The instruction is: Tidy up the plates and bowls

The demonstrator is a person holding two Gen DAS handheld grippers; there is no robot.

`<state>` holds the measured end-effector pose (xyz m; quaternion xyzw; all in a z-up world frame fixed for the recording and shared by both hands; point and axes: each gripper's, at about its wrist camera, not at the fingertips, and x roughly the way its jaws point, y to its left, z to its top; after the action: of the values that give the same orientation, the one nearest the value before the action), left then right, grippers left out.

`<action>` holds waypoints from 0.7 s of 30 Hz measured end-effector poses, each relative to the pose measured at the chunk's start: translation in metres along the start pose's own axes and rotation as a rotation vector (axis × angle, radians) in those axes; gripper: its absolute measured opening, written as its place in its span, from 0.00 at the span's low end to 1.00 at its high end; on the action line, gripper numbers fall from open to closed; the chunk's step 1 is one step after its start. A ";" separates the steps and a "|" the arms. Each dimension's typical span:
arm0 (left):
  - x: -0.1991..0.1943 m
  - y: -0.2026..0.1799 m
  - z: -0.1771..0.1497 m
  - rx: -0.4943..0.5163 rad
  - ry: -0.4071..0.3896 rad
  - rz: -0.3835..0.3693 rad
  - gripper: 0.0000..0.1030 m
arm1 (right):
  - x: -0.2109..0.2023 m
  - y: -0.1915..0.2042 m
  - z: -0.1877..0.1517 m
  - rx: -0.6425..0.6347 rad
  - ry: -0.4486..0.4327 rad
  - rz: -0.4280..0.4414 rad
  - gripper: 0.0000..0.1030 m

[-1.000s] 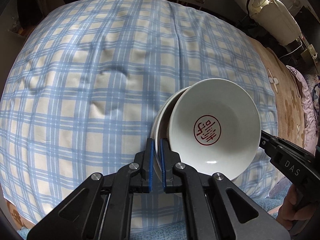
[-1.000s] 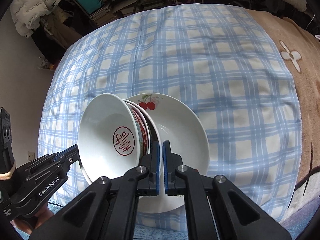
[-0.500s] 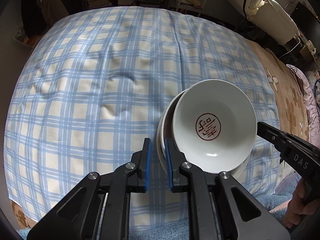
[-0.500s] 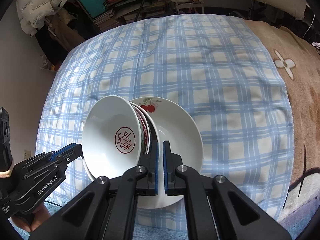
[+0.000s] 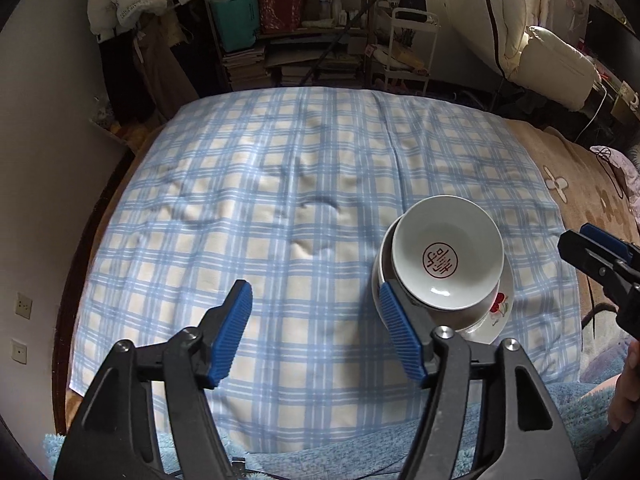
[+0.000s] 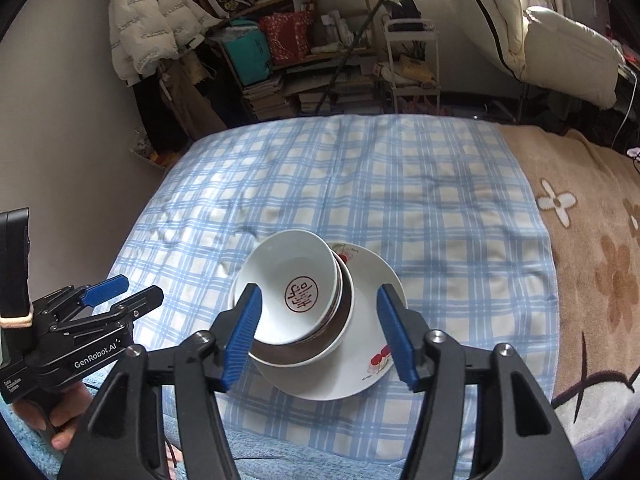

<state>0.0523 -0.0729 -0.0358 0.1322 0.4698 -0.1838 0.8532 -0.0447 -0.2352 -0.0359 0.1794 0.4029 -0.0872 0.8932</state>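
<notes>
Between the tongs: in the right wrist view the stack of dishes sits on the checked sheet (image 6: 420, 208) of the bed, just beyond the blue pads and framed by them.
Left tongs (image 5: 316, 330): have just opened wide and hold nothing; the stack lies just beyond the right-hand pad, apart from it.
Right tongs (image 6: 318, 330): likewise just opened, nothing pinched; no pad touches a rim.
Top bowl (image 6: 294, 284): white, glossy, red round stamp in its well, tilted toward the left pad.
Lower bowls (image 6: 340, 312): nested under it, one with a dark outer band; how many I cannot tell.
Plate (image 6: 360, 364): white, widest, cherry prints at its rim, at the bottom.
Handling: likely ceramic, so stiff, slick, fairly heavy, prone to chip.
Hold: pinch a rim edge-on, one side each; the soft bed gives poor support.
Risk: the tilted bowl may slide.
</notes>
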 end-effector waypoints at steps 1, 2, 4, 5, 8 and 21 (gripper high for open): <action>-0.007 0.003 -0.002 0.003 -0.017 0.017 0.73 | -0.007 0.003 -0.001 -0.014 -0.025 0.002 0.77; -0.015 0.006 -0.004 0.004 -0.041 0.037 0.78 | -0.013 0.005 -0.002 -0.027 -0.052 0.006 0.85; -0.030 0.011 -0.009 -0.001 -0.100 0.074 0.82 | -0.025 0.010 -0.004 -0.048 -0.109 0.016 0.94; -0.037 0.014 -0.012 -0.008 -0.130 0.087 0.85 | -0.031 0.013 -0.005 -0.059 -0.132 0.020 0.97; -0.054 0.022 -0.020 -0.028 -0.203 0.117 0.88 | -0.044 0.019 -0.006 -0.081 -0.198 0.024 1.00; -0.078 0.042 -0.042 -0.073 -0.380 0.198 0.89 | -0.053 0.026 -0.015 -0.127 -0.287 -0.039 1.00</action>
<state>0.0005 -0.0037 0.0104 0.1098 0.2918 -0.1038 0.9445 -0.0820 -0.2048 0.0019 0.1003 0.2793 -0.1038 0.9493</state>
